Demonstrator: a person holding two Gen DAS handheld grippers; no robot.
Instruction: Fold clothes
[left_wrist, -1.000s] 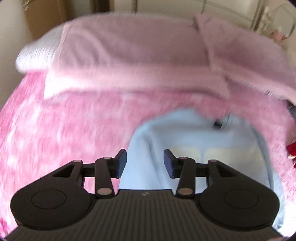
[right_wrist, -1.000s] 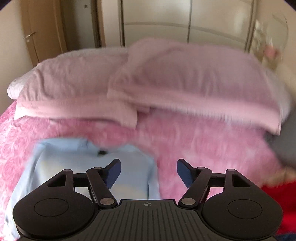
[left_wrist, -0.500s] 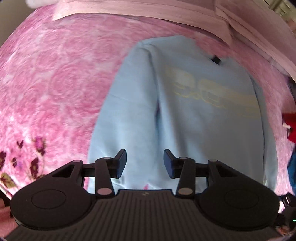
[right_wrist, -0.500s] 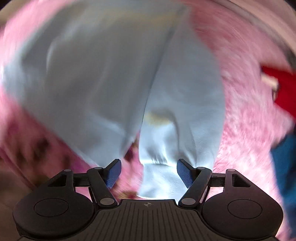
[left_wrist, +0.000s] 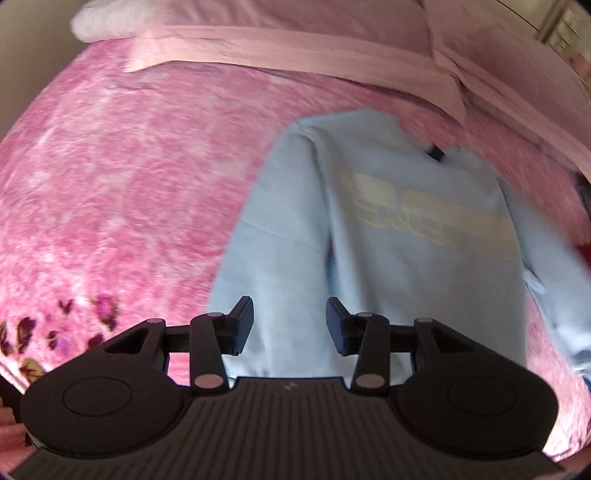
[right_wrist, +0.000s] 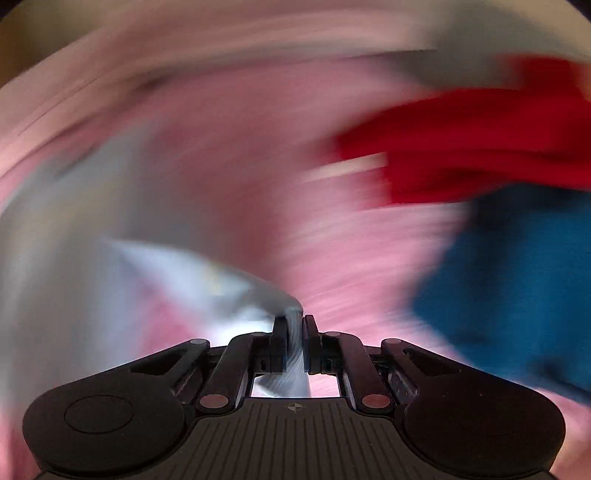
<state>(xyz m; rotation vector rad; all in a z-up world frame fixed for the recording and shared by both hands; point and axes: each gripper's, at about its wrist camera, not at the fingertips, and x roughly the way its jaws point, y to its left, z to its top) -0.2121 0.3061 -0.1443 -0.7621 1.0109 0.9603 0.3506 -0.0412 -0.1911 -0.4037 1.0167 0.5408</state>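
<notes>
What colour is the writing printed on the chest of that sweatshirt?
Pale yellow, on the light blue sweatshirt. The left wrist view shows it best.

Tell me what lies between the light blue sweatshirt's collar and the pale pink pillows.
Only a strip of the pink floral bedspread separates the light blue sweatshirt from the pale pink pillows, seen in the left wrist view.

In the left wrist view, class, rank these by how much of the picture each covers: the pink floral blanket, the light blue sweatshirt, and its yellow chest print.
1. pink floral blanket
2. light blue sweatshirt, though it lies nearer the camera, which enlarges it
3. yellow chest print
</notes>
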